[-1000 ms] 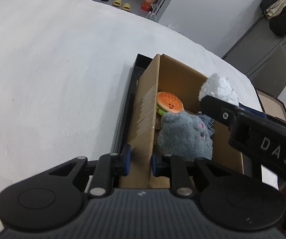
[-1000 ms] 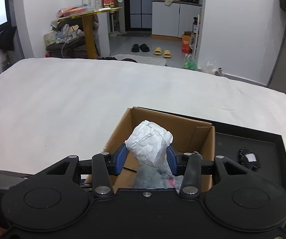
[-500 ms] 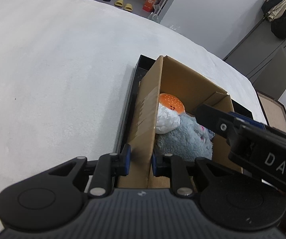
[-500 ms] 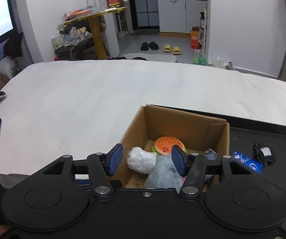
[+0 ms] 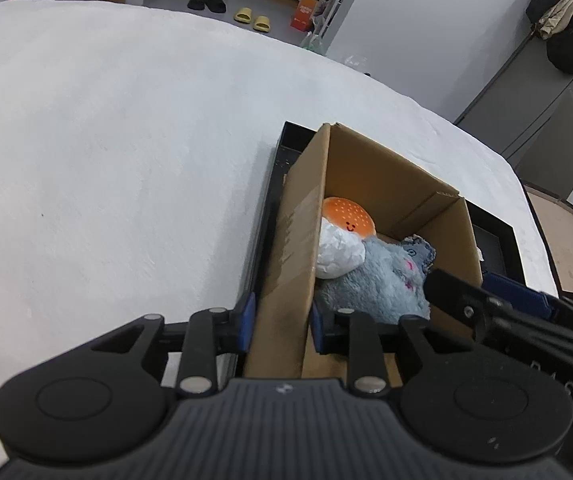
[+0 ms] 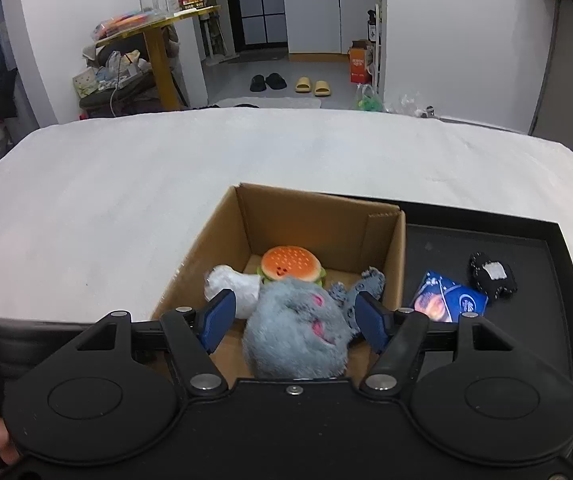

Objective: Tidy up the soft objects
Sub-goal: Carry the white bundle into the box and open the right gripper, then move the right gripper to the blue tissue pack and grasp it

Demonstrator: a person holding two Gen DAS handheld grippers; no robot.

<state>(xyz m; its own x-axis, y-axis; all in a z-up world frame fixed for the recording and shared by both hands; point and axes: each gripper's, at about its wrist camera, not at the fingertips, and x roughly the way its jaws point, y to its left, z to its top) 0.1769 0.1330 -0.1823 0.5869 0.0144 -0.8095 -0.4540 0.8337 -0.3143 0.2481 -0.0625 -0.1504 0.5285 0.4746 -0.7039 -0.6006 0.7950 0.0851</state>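
Two grippers are working at one cardboard box (image 6: pixel 318 232). The left gripper (image 5: pixel 280 322) is straddling the box's near left wall, its jaws opening, and whether its pads are pressing the card is hard to tell. The right gripper (image 6: pixel 294 316) is hovering over the open box, its jaws opening with nothing clamped between them. Directly beneath it a fluffy grey plush toy (image 6: pixel 296 332) is lying in the box, touching a crumpled white wad (image 6: pixel 232 286) against the left wall, with a small plush burger (image 6: pixel 291 264) just behind both. The box is sitting on a black tray (image 6: pixel 526 240) that is resting on a white bed (image 6: pixel 126 184). On the tray, right of the box, a blue packet (image 6: pixel 450 300) and a small black soft item (image 6: pixel 492 276) are lying apart. These last pieces look light and squashy; pinching each across its middle should be enough, though the flat packet may slide.
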